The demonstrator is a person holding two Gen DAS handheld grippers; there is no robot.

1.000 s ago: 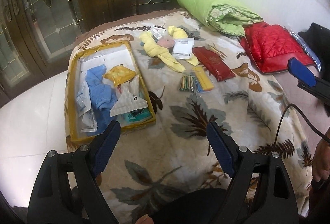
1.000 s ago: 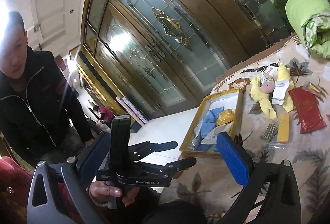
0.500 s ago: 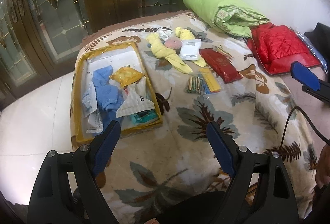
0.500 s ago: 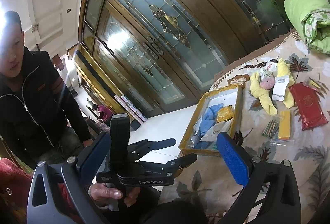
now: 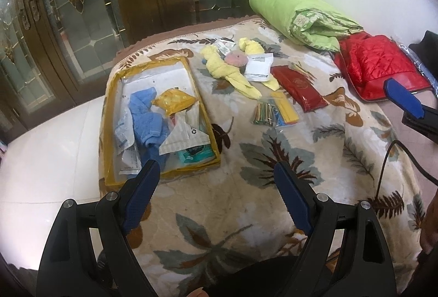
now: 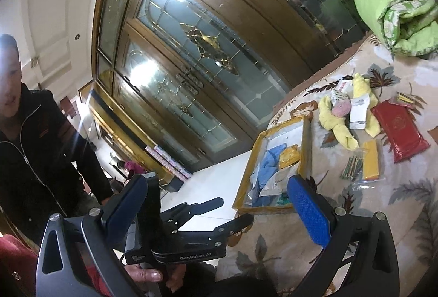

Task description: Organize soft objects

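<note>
Over the last second your left gripper (image 5: 216,187) has drifted a little forward and to the left, so the spread of things on the leaf-print blanket (image 5: 273,173) now sits more to the right of its view. Its jaws stay spread wide and empty, and nothing on the bed has moved, so no sorting has started in this stretch.

Your right gripper (image 6: 219,209) is also spread and holds nothing; it points off to the side, across the left gripper's body.

The yellow-edged clear bag (image 5: 202,105) already holds a blue towel (image 5: 145,119) and a yellow packet (image 5: 172,101). The twisted yellow towel (image 5: 230,72), the pink round soft thing (image 5: 236,59) and the red pouch (image 5: 299,90) lie outside it, well apart from both grippers.

The left finger covers the bag's near corner. The pink thing is too small to name, and the packet labels are unreadable.
</note>
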